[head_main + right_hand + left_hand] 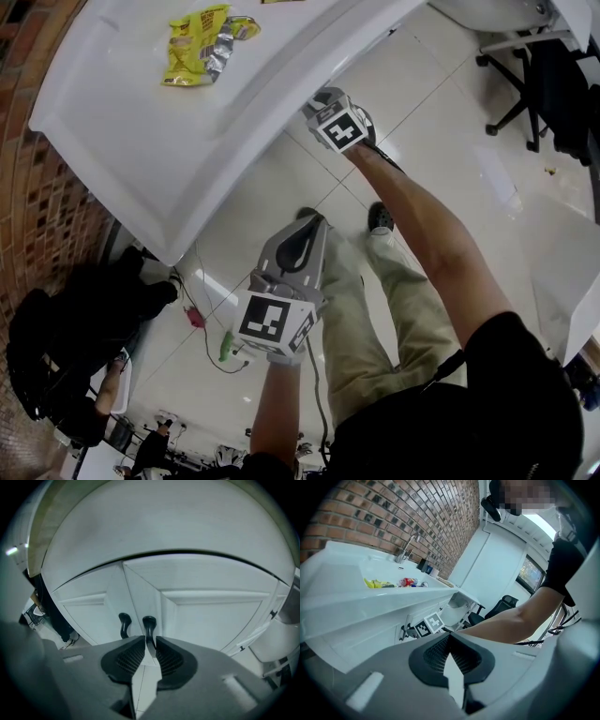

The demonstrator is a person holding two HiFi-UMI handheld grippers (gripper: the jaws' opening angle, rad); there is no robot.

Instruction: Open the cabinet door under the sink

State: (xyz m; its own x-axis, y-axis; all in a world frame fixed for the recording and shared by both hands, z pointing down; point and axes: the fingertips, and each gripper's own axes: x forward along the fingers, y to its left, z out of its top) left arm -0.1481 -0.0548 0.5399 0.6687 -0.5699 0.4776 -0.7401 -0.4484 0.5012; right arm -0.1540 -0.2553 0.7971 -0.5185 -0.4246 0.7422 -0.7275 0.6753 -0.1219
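Note:
The white sink counter [169, 141] fills the upper left of the head view. Under its front edge my right gripper [323, 101] reaches in, fingertips hidden by the rim. In the right gripper view two white cabinet doors [211, 616] meet, each with a black handle. My right gripper [150, 648] is shut on the right door's handle [149, 623]; the left handle [124, 624] is free beside it. That door's edge looks slightly ajar. My left gripper [305, 230] hangs lower over the floor, shut and holding nothing [452, 656].
A yellow snack packet [197, 42] lies on the counter, and a faucet [407, 550] stands by the brick wall [47, 206]. Dark bags [84, 319] and cables [197, 319] are on the floor at left. An office chair [539, 80] stands far right. The person's legs [375, 309] are below.

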